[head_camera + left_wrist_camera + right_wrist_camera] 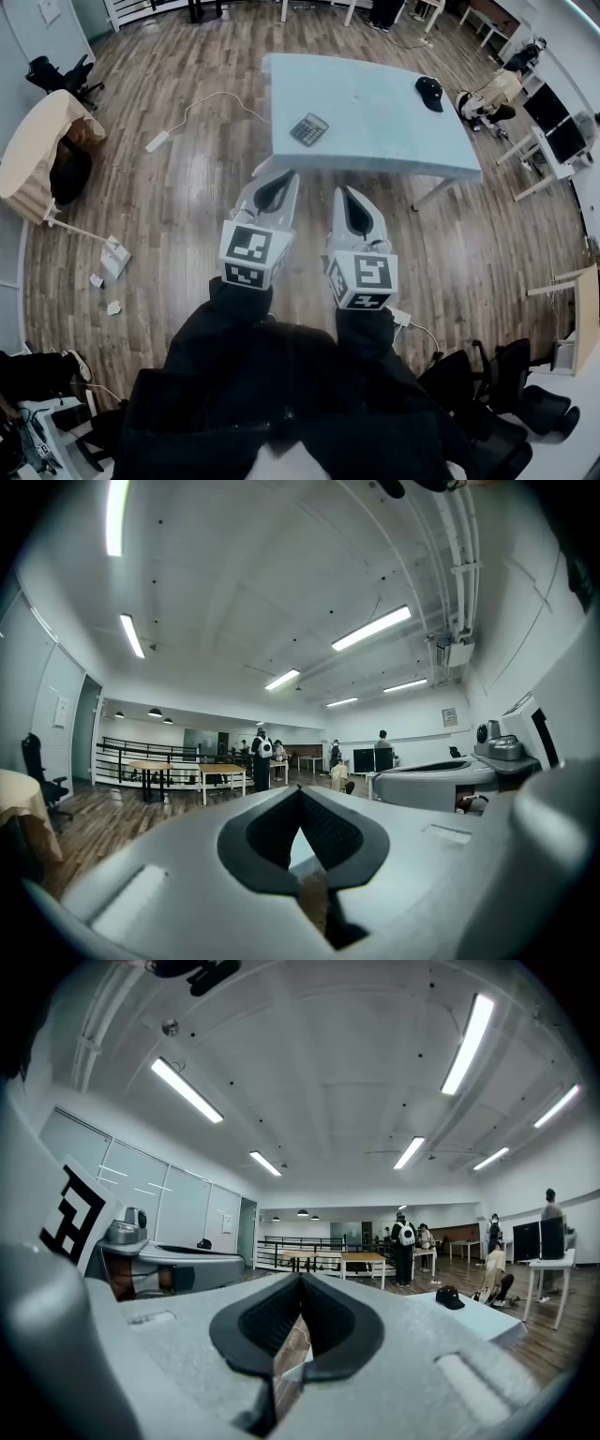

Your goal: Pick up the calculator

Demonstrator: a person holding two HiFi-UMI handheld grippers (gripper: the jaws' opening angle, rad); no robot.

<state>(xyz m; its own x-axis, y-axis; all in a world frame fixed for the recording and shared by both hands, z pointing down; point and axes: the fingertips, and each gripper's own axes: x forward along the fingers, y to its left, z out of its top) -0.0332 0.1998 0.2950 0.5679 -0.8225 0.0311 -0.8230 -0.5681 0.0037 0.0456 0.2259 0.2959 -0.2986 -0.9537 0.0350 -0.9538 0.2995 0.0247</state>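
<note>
The dark calculator (308, 128) lies near the front left edge of the pale blue table (375, 131) in the head view. My left gripper (277, 181) and right gripper (349, 195) hang side by side in front of that table, short of its edge and above the wooden floor. Both point level toward it. The left gripper (300, 794) has its jaws shut with nothing between them. The right gripper (302, 1279) is likewise shut and empty. Neither gripper view shows the calculator; the jaws' own bodies hide it.
A black cap (429, 92) rests at the table's far right, also seen as the cap (449, 1297) on the table (487, 1321). A white power strip (157, 141) with its cable lies on the floor at left. Chairs, desks and people stand around the room.
</note>
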